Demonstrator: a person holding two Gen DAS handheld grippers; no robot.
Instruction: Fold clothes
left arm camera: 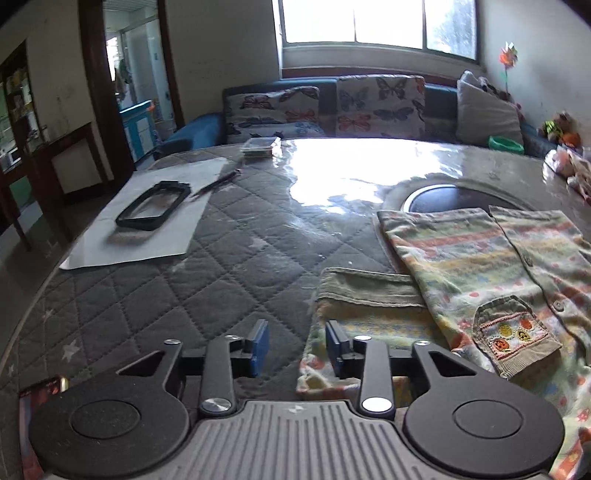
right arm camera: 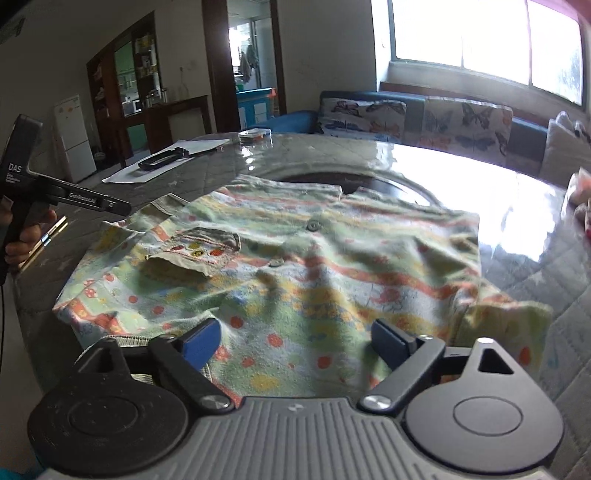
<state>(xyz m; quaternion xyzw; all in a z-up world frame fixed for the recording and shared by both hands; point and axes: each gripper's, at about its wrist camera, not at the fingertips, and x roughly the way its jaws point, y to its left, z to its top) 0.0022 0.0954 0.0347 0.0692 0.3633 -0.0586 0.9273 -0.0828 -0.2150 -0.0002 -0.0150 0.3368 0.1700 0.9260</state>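
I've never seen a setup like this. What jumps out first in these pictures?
The colourful striped, dotted child's shirt spread flat on the quilted table, its embroidered pocket facing up. Both tongs are open: the right tongs over its near hem, the left tongs at its sleeve edge. Behind, a bright window glares off the tabletop.

**Black tongs, blue pads**

Both tongs, left tongs and right tongs, have black linkage arms, silver screws, round black discs, a ribbed grey housing and blue pads. White "DAS" lettering marks the left handle, gripped by bare fingers.
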